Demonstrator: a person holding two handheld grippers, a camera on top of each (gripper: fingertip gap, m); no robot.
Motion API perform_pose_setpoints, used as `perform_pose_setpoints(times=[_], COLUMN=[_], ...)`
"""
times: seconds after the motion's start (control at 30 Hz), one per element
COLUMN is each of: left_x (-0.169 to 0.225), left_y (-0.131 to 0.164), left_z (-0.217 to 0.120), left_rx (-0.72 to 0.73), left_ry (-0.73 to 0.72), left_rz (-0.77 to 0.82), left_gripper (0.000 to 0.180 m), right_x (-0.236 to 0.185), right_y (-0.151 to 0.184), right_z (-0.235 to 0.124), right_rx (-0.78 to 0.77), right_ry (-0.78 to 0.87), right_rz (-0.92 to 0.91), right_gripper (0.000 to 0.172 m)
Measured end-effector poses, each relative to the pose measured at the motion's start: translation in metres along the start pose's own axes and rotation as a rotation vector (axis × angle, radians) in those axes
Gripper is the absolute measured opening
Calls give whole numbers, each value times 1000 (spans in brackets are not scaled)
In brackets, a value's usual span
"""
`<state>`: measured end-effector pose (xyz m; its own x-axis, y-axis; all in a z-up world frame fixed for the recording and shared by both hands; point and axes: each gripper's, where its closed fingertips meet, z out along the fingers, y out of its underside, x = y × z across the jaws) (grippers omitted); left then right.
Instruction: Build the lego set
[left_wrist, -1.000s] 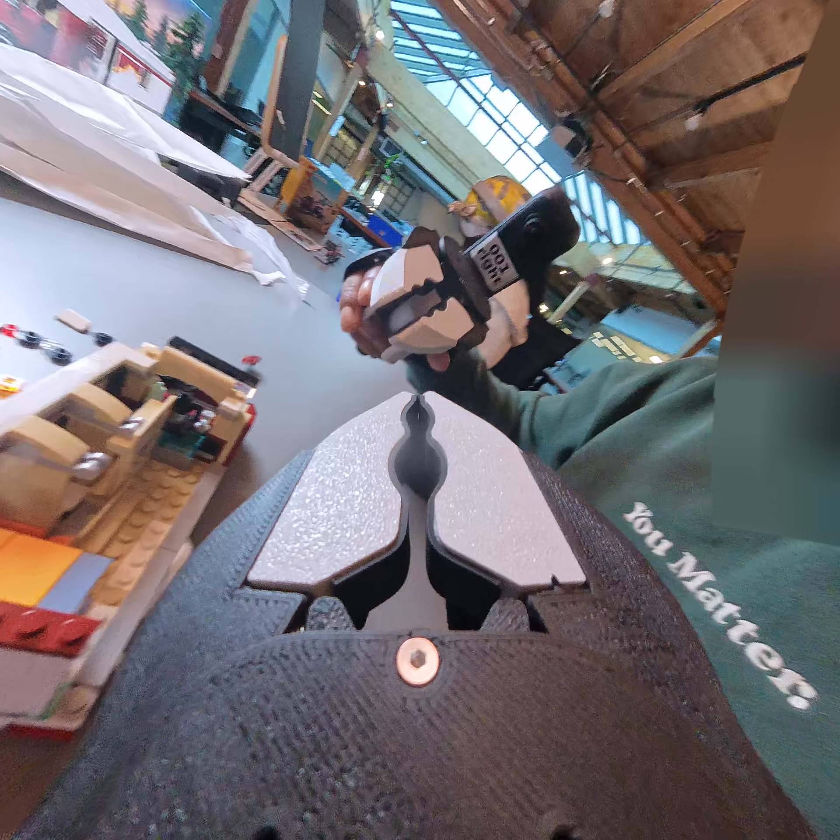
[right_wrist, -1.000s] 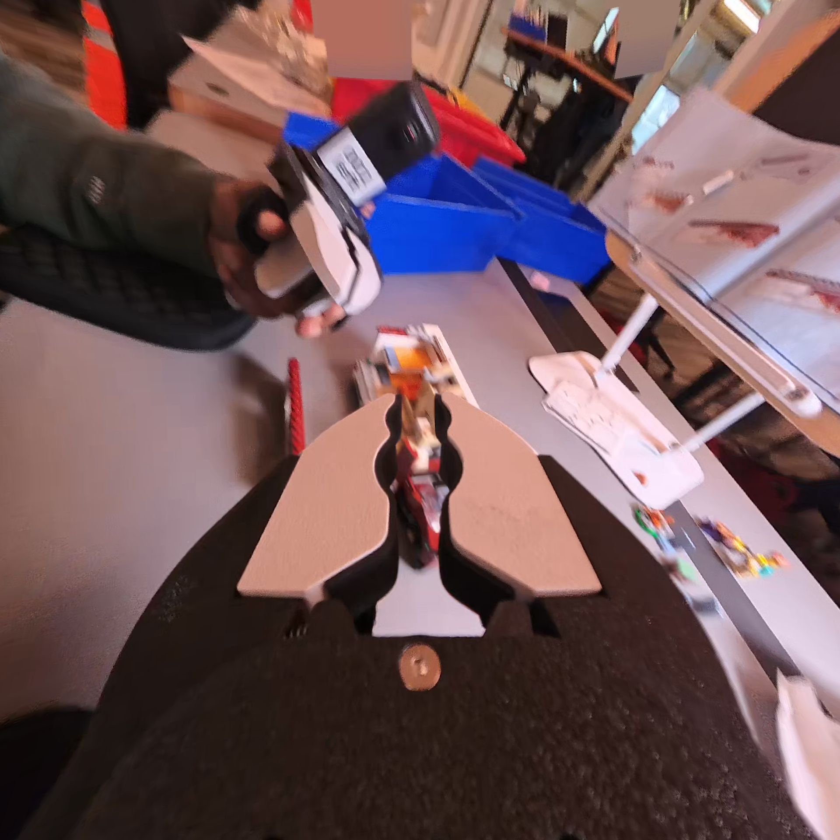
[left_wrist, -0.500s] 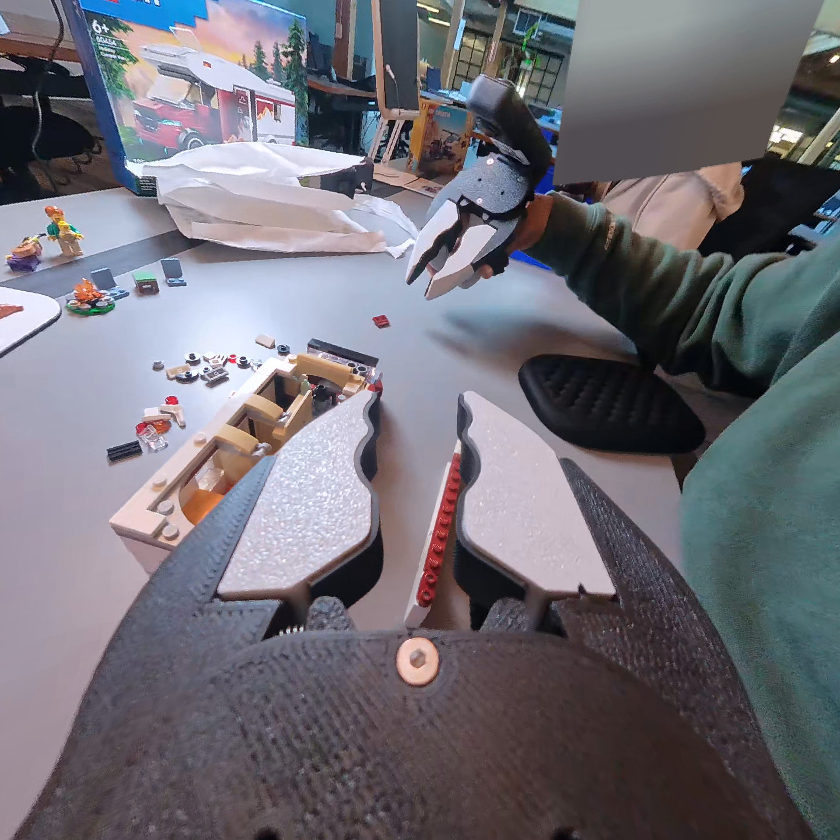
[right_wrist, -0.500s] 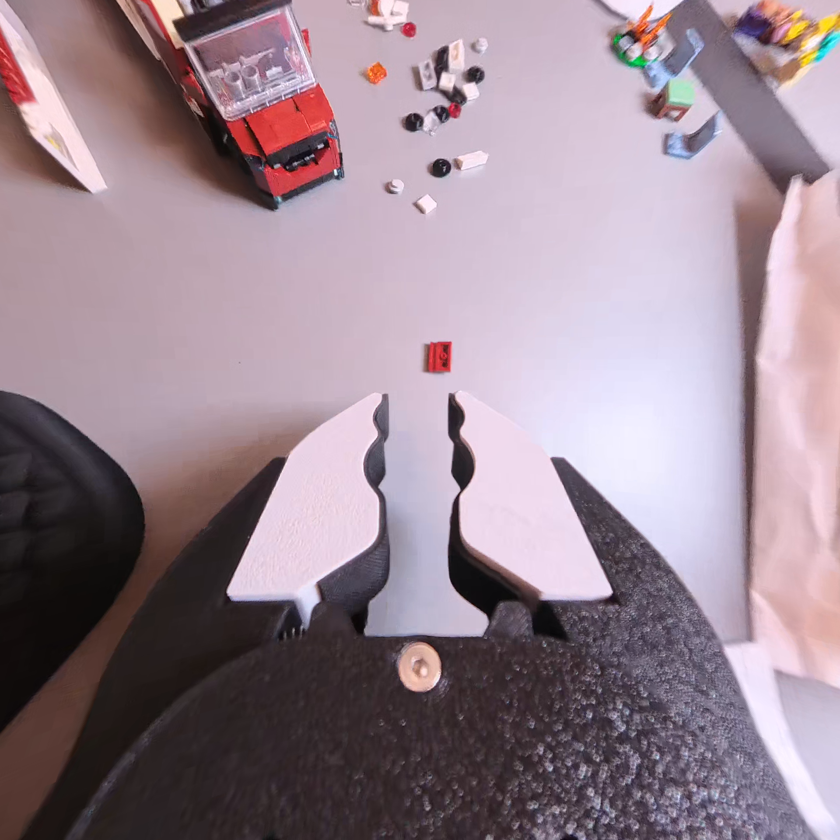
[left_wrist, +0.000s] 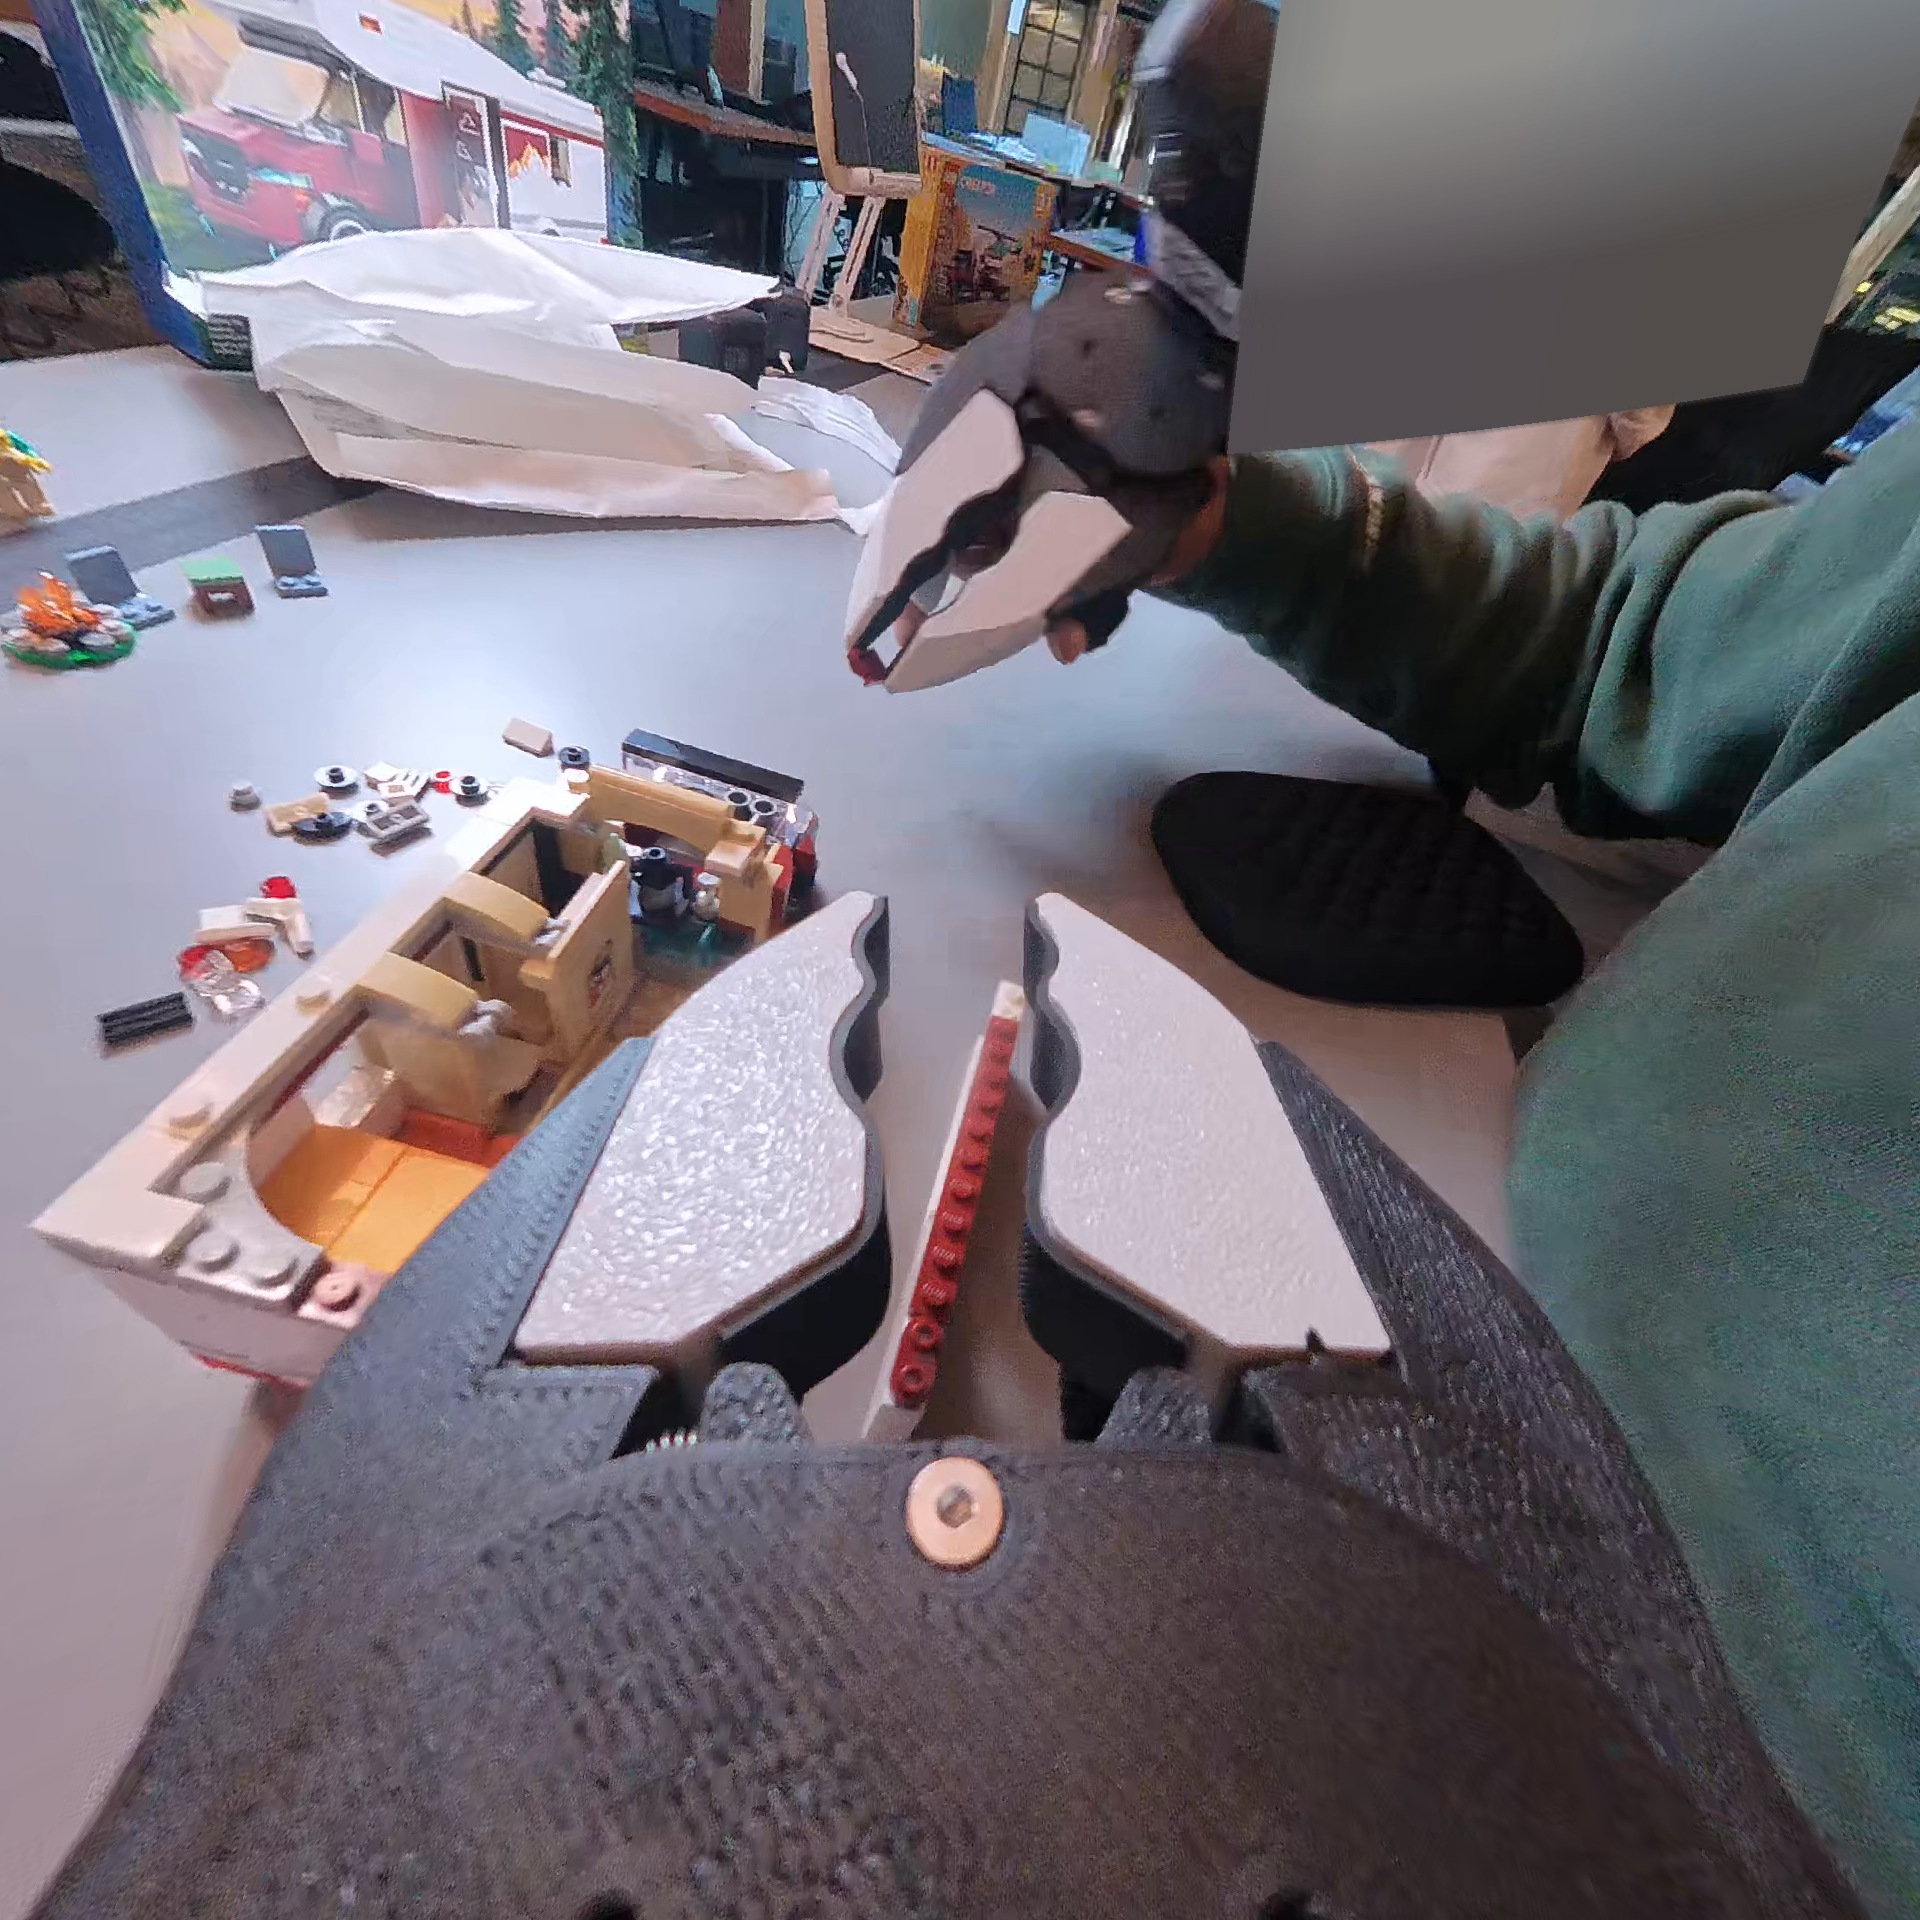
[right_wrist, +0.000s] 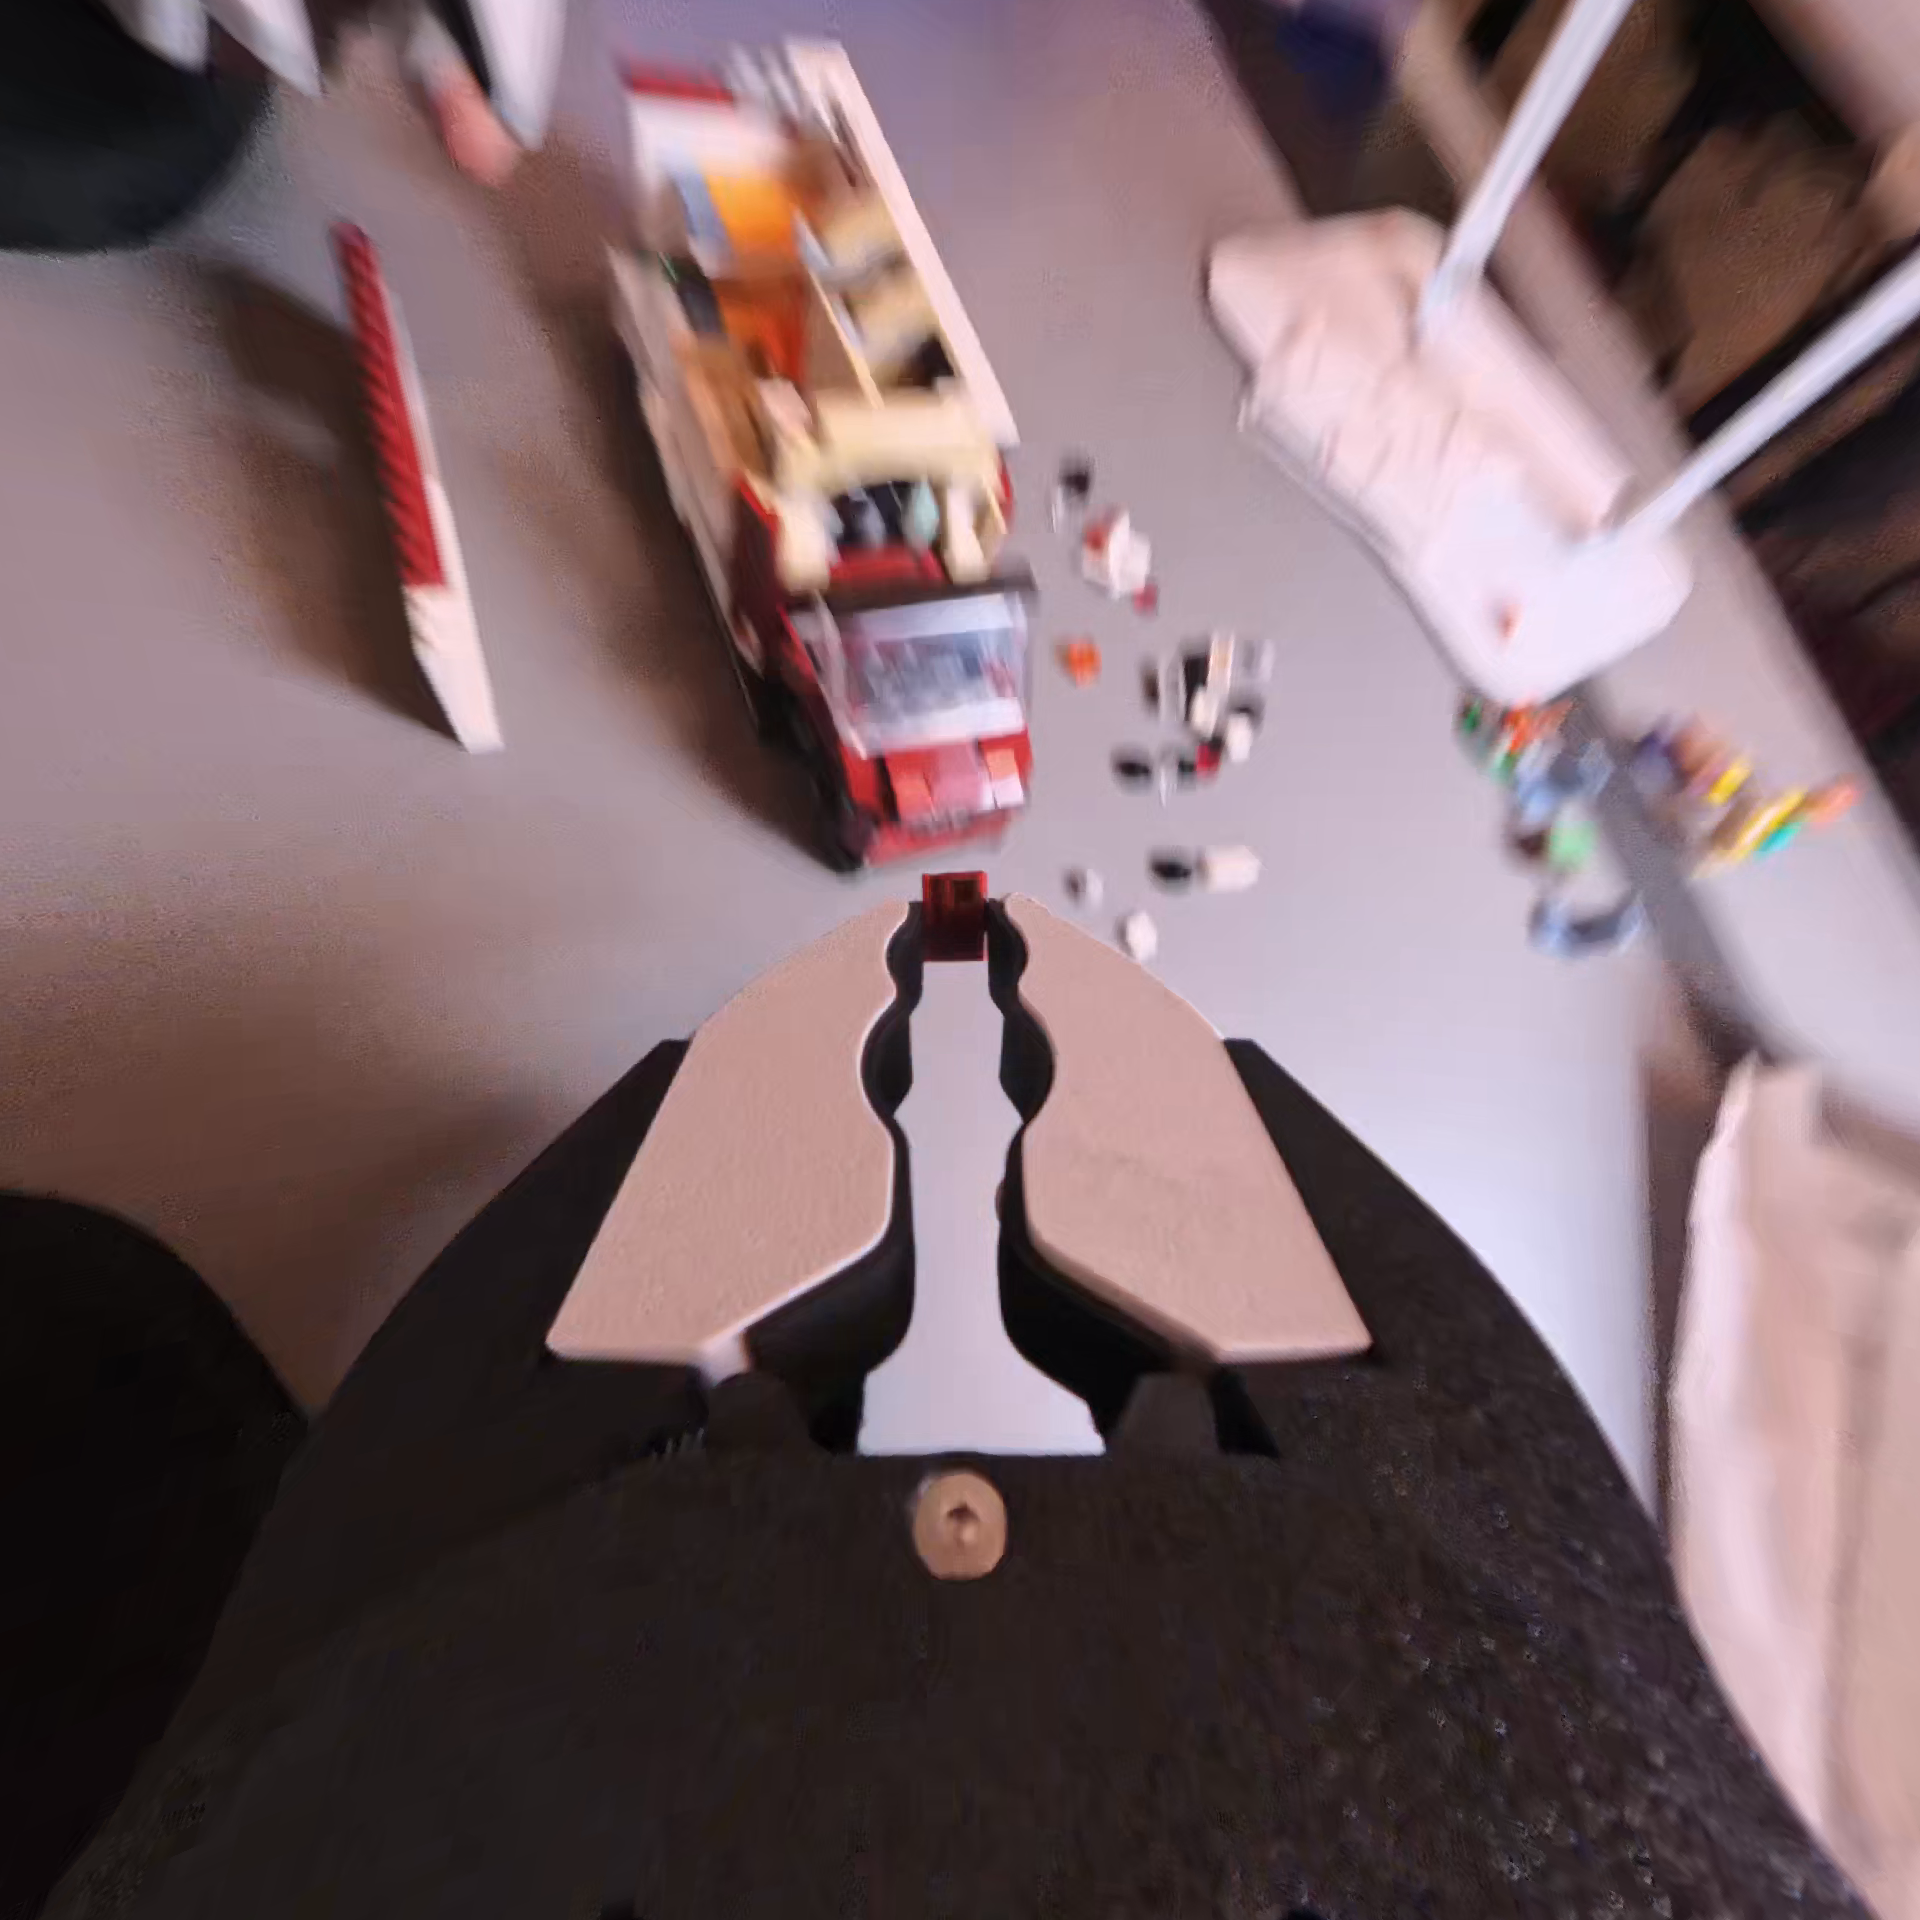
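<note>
- Far left of the left wrist view: small loose toy-brick pieces (left_wrist: 332, 810) in black, white, red and clear, scattered on the flat grey tabletop (left_wrist: 623, 644), with bare grey surface between them and the crumpled white paper bags (left_wrist: 499, 405) behind.
- Just right of the scatter: open-topped toy-brick camper body with white walls, tan furniture and an orange floor (left_wrist: 416, 1039), near corner close to the left fingertip, not touching as far as can be seen.
- Centre: left gripper (left_wrist: 956, 925), black textured body with pale grey pads, jaws moderately apart and gripping nothing; below and between the pads, lying on the table, a long white brick wall strip topped with a row of dark red studs (left_wrist: 961, 1174), its far end just beside the right pad.
- Ahead of the fingertips: open grey tabletop up to the paper bags.
- Right of centre, raised above the table: right gripper (left_wrist: 878, 665), jaws narrow, pinching a tiny red brick plate (left_wrist: 862, 663) at the very tips; same plate (right_wrist: 954, 914) in the blurred right wrist view, both pads against its sides, just short of the camper's red cab.
- Right: black oval textured pad (left_wrist: 1361, 894) flat on the table near its edge, under a green sleeve (left_wrist: 1455, 623).
</note>
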<state>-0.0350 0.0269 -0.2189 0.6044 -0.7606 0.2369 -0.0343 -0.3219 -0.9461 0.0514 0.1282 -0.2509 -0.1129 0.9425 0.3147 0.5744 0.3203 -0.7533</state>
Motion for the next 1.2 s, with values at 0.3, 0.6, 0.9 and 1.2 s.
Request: perform_pose_setpoints(times=[0.3,0.6,0.9,1.2], left_x=[22,35,49,71], left_y=[-6,-13,-36,-46], left_z=[12,5,-7,-13], left_rx=[50,76,225,271], left_ry=[103,157,391,625], left_rz=[-126,-87,-324,-497], left_gripper=[21,13,31,22], right_x=[-83,-87,-90,-99], right_y=[-110,-117,-141,-158], right_z=[13,15,-2,-13], right_rx=[223,230,437,625], right_ry=[146,160,120,-23], right_rz=[-476,-483,-343,-212], right_gripper=[11,11,11,11])
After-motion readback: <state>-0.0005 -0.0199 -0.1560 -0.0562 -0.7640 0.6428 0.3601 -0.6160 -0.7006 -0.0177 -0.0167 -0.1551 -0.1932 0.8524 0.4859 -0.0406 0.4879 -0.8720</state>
